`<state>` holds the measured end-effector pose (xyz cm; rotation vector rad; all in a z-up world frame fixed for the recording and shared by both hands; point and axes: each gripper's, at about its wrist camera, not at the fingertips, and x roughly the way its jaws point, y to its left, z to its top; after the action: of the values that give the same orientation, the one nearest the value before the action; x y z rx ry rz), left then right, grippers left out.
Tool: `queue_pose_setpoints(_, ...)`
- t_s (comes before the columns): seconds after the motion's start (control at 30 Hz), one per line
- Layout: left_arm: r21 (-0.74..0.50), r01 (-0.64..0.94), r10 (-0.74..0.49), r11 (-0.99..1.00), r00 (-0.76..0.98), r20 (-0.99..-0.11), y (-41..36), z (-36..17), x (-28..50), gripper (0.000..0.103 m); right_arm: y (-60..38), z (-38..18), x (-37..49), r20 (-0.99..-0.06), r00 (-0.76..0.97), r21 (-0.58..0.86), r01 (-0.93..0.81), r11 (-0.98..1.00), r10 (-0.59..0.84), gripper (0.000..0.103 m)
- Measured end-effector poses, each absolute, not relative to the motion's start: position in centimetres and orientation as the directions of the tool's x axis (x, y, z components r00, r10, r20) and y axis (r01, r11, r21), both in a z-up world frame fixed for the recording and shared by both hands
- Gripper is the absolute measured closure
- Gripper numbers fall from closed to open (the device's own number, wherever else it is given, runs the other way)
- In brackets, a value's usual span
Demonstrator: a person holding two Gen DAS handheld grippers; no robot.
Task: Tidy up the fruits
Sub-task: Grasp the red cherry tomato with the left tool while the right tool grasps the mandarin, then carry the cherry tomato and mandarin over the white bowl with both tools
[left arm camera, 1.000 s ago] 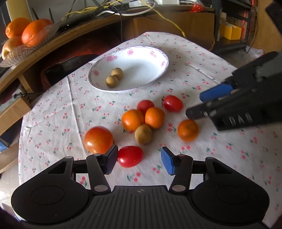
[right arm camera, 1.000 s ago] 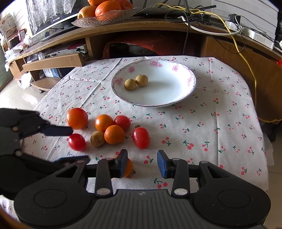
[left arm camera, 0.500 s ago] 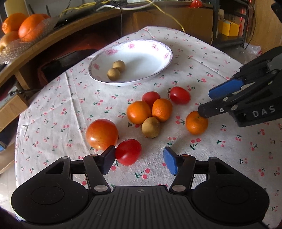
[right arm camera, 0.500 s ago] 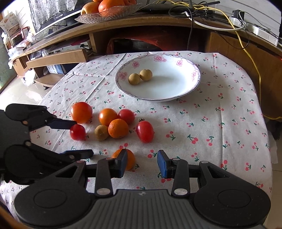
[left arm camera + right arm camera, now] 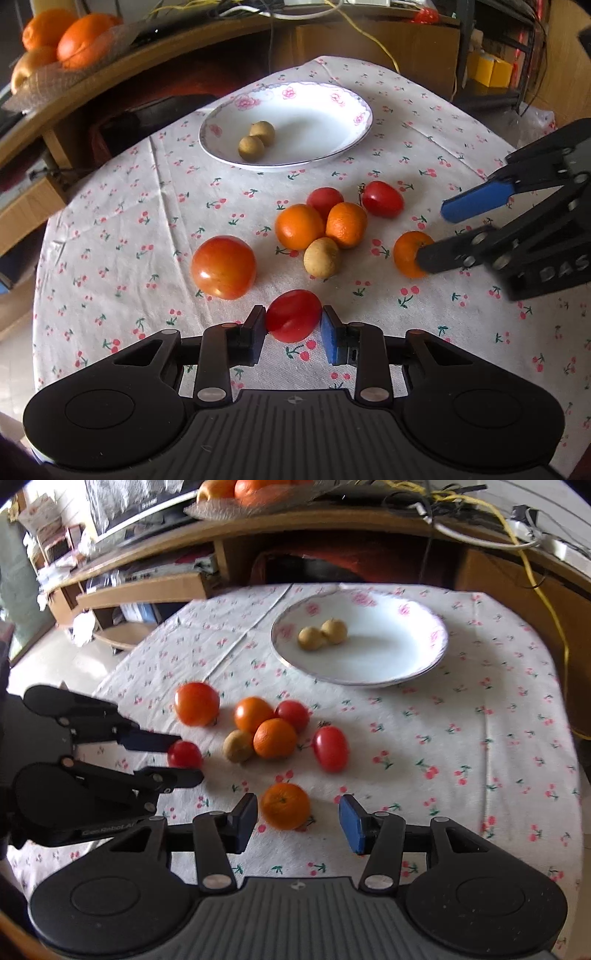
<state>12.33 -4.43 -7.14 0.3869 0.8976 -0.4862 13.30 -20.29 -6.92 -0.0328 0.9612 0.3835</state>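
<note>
My left gripper is shut on a small red tomato that rests on the cherry-print tablecloth; both pads touch its sides. The right wrist view shows the same tomato between the left gripper's fingers. My right gripper is open around a small orange, which lies nearer the left finger. A white flowered plate at the back holds two longans. Between plate and grippers lie a big tomato, two oranges, a round red tomato, an oval red tomato and a longan.
A wooden shelf curves behind the table, with a glass dish of large oranges on it and cables trailing over its edge. The table's right side bears only cloth. The table edge drops off at the left.
The left gripper moved forward and shut on the small red tomato. The right gripper advanced so the small orange now sits between its open fingers.
</note>
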Motion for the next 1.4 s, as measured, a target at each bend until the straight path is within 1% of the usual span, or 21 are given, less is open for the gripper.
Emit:
queue_pose_setpoints(0.17, 0.101, 0.543, -0.240, 0.834, 0.521, -0.819, -4.4, -7.5, 13.0, 0.060, -19.4, -8.4, 14.3, -0.824, 0.488, 0.135, -0.323, 0.937, 0.287, 0.053)
queue_pose_setpoints(0.27, 0.087, 0.539, -0.249, 0.838, 0.519, -0.818, -4.3, -7.6, 13.4, 0.058, -19.4, -8.4, 14.3, -0.818, 0.499, 0.138, -0.314, 0.939, 0.287, 0.060)
queue_pose_setpoints(0.3, 0.081, 0.537, -0.252, 0.840, 0.518, -0.817, -4.3, -7.6, 13.5, 0.059, -19.4, -8.4, 14.2, -0.818, 0.497, 0.142, -0.312, 0.940, 0.288, 0.067)
queue_pose_setpoints(0.33, 0.071, 0.535, -0.256, 0.842, 0.512, -0.820, -4.2, -7.7, 13.6, 0.059, -19.3, -8.4, 14.1, -0.819, 0.497, 0.138, -0.312, 0.940, 0.285, 0.068)
queue_pose_setpoints(0.37, 0.063, 0.535, -0.260, 0.842, 0.506, -0.823, -4.2, -7.6, 13.6, 0.063, -19.2, -8.3, 14.1, -0.820, 0.499, 0.131, -0.315, 0.940, 0.281, 0.068)
queue_pose_setpoints(0.4, 0.057, 0.538, -0.263, 0.841, 0.499, -0.826, -4.2, -7.6, 13.5, 0.064, -19.1, -8.3, 14.0, -0.821, 0.500, 0.122, -0.317, 0.941, 0.275, 0.068)
queue_pose_setpoints(0.67, 0.096, 0.541, -0.227, 0.836, 0.499, -0.837, -5.2, -7.5, 12.9, 0.064, -19.5, -8.1, 13.8, -0.825, 0.505, 0.105, -0.303, 0.947, 0.253, 0.069)
queue_pose_setpoints(1.07, 0.103, 0.529, -0.221, 0.843, 0.513, -0.829, -5.1, -7.6, 12.7, 0.060, -19.0, -8.3, 13.7, -0.831, 0.503, 0.076, -0.322, 0.944, 0.238, 0.067)
queue_pose_setpoints(1.13, 0.107, 0.523, -0.212, 0.846, 0.513, -0.832, -5.2, -7.6, 12.7, 0.061, -18.9, -8.2, 13.7, -0.834, 0.501, 0.066, -0.326, 0.943, 0.232, 0.066)
queue_pose_setpoints(1.17, 0.108, 0.519, -0.206, 0.848, 0.510, -0.835, -5.4, -7.5, 12.8, 0.063, -19.0, -8.2, 13.8, -0.835, 0.502, 0.067, -0.317, 0.946, 0.227, 0.066)
queue_pose_setpoints(1.2, 0.109, 0.517, -0.201, 0.849, 0.507, -0.838, -5.5, -7.4, 12.8, 0.063, -19.0, -8.2, 13.8, -0.835, 0.501, 0.070, -0.316, 0.946, 0.230, 0.068)
queue_pose_setpoints(1.4, 0.125, 0.481, -0.160, 0.868, 0.507, -0.847, -6.3, -7.1, 12.4, 0.065, -18.3, -7.9, 13.0, -0.835, 0.505, 0.042, -0.338, 0.940, 0.219, 0.070)
